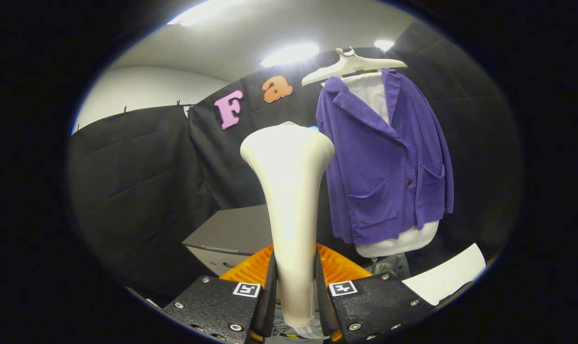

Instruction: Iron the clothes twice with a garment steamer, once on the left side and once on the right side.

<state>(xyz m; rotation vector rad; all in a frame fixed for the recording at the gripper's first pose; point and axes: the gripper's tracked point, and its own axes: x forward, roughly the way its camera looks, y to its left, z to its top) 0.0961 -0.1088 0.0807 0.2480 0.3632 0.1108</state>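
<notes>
Between our fingers [295,286] sits the garment steamer [289,200], pinched both sides, long axis upright w/ head up top. Purple jacket [384,162] hangs beyond, off to the right on its hanger [351,64], well apart; we'd swing right & fwd.

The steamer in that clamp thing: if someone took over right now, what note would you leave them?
Gripper: shut on the steamer, both fingers pressing its handle, head pointing up and away.
Purple jacket: on a white hanger over a white shirt, beyond the fingers, to the steamer's right. The steamer head is apart from the fabric.
Done: steamer picked up.
Left: from this picture, probably both passes, left side and right side.
</notes>
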